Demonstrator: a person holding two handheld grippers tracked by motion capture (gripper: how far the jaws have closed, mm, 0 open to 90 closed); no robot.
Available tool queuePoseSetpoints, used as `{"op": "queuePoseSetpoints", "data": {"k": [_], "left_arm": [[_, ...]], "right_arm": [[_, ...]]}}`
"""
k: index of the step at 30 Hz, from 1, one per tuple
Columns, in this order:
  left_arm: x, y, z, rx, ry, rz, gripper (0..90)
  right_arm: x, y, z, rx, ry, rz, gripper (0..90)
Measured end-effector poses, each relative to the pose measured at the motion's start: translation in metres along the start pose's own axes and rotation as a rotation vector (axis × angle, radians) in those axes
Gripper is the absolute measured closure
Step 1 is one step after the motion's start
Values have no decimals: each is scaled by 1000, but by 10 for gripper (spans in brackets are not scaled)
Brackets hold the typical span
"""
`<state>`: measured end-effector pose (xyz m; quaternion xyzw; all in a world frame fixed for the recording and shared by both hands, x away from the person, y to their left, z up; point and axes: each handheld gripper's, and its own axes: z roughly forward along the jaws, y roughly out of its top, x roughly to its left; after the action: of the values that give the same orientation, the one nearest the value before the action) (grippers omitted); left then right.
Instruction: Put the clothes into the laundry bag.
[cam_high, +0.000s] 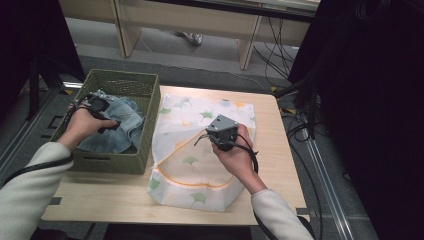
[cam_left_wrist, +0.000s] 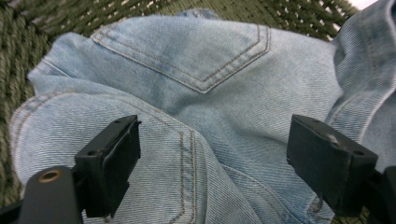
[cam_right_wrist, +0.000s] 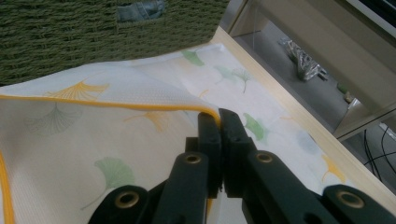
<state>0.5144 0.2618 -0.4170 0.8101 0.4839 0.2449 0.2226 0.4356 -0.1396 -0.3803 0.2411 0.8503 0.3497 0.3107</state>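
Your left gripper (cam_left_wrist: 212, 154) hangs with jaws spread over the single pair of light-blue denim jeans (cam_left_wrist: 196, 93) inside the one green woven basket (cam_high: 117, 85). Right of the basket, your right gripper (cam_right_wrist: 219, 122) pinches the yellow-trimmed edge of one white leaf-printed mesh bag (cam_right_wrist: 70, 135); the high view hides that pinch.

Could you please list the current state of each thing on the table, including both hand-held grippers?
Jeans: crumpled, lying in the basket.
Basket: upright on the table, holding the jeans.
Laundry bag: lying flat, its yellow-edged flap lifted.
Left hand-held gripper: open over the jeans.
Right hand-held gripper: shut on the bag's yellow edge.
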Motion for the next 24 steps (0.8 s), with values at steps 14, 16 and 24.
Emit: {"op": "queuePoseSetpoints", "data": {"k": [14,16,24], "left_arm": [[1,-5,17,75,22,8,184],[1,-5,14,67,33,16,185],[6,-2,-12,5,102,-6,185]], "right_arm": [[2,-1,2,11,4,0,895],[2,-1,2,11,7,-2,895],[2,-1,1,13,4,6,894]]}}
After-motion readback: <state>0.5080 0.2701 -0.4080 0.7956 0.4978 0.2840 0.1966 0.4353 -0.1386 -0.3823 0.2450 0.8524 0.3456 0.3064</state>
